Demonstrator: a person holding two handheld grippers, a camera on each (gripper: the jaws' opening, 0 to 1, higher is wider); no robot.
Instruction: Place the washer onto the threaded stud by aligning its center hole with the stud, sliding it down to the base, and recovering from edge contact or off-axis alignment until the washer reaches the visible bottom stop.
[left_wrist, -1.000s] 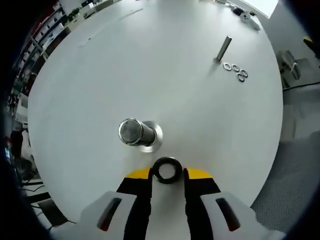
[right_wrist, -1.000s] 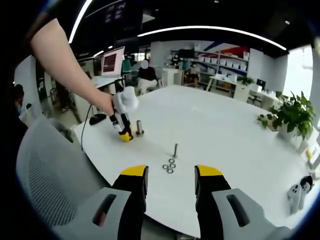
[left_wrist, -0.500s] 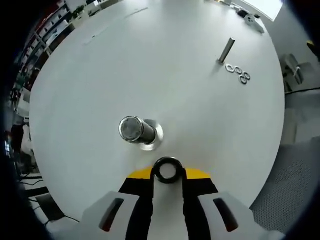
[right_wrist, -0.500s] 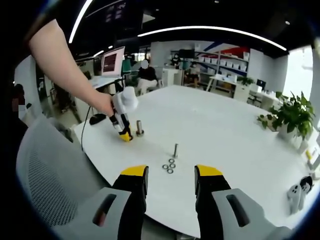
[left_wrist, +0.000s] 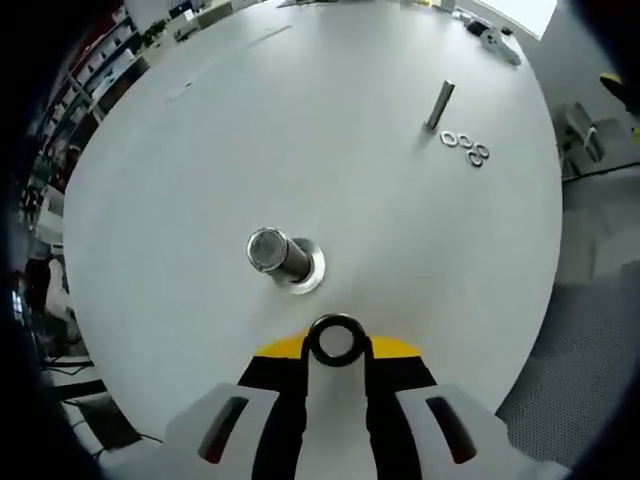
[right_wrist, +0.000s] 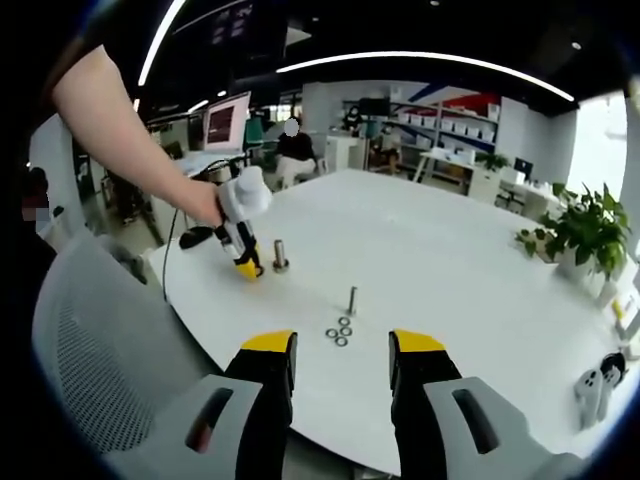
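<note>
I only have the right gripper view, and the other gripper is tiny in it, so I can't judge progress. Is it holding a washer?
Observer: Yes. In the left gripper view, the left gripper is shut on a dark washer.
Operator: Is the washer over the stud?
Observer: No. The stud stands apart from the washer, and its top is bare.
Operator: Anything at the stud's base?
Observer: A silver disc rings the base. I cannot tell if it is a flange or a washer.
</note>
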